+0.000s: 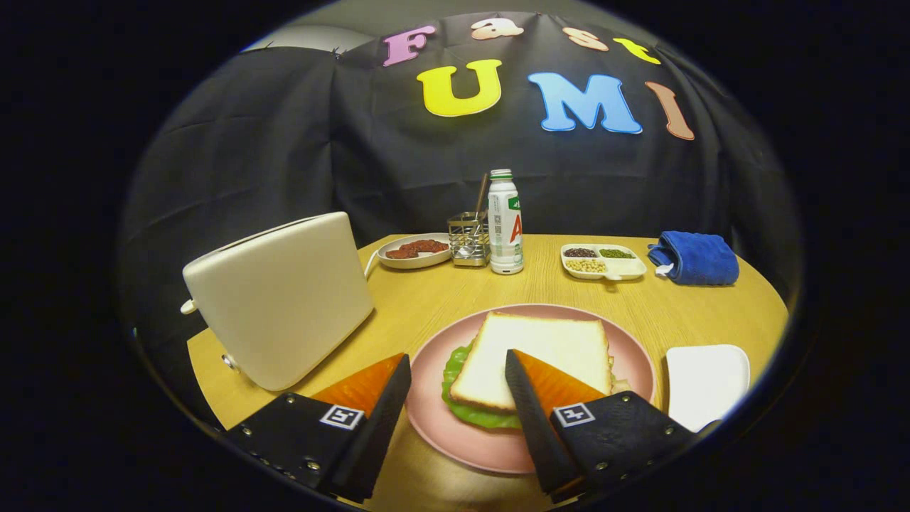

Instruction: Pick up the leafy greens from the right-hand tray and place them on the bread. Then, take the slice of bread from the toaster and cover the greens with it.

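Jaws (455, 377) stand apart and empty above the near rim of the pink plate (462, 441).
We judge both steps done: the bread slice (540, 355) covers the leafy greens (466, 409) just ahead of the jaws, so only withdrawal remains. Toaster (284, 299) sits ahead to their left, white tray (707, 384) right, on the wooden tabletop (426, 299); black cloth behind.
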`<action>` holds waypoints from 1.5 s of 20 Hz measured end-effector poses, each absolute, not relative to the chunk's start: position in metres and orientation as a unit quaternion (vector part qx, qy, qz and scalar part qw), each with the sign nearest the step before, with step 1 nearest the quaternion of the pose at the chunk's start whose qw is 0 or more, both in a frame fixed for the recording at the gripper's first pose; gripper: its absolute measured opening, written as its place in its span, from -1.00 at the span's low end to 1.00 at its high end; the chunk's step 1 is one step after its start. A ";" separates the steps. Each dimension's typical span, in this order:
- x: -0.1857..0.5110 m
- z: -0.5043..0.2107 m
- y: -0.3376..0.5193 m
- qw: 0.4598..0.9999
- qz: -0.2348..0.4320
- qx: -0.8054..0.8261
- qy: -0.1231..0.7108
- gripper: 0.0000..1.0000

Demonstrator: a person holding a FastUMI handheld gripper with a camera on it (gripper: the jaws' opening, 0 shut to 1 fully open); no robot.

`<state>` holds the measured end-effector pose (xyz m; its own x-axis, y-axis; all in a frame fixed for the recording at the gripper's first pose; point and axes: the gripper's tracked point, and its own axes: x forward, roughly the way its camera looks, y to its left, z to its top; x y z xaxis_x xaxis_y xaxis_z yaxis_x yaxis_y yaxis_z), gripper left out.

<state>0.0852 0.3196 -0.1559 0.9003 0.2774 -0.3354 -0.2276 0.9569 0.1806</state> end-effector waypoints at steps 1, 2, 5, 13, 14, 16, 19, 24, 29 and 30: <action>0.085 -0.151 0.315 0.974 0.128 0.068 0.173 0.82; 0.085 -0.143 0.308 0.977 0.123 0.067 0.161 0.84; 0.085 -0.117 0.282 0.982 0.110 0.075 0.131 0.83; 0.073 -0.042 0.151 0.995 0.068 0.052 0.059 0.83; 0.068 -0.034 0.131 0.996 0.062 0.047 0.051 0.83; 0.058 -0.022 0.091 0.998 0.048 0.038 0.035 0.83; 0.042 -0.015 0.029 0.999 0.018 0.031 0.023 0.83; 0.019 -0.017 -0.067 0.999 -0.017 0.034 0.011 0.83; 0.006 -0.034 -0.154 0.998 -0.051 0.042 0.012 0.83; 0.004 -0.038 -0.169 0.998 -0.055 0.040 0.012 0.83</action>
<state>0.0042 -0.1690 -0.0378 0.9937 -0.1088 -0.0280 0.1107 0.9908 0.0783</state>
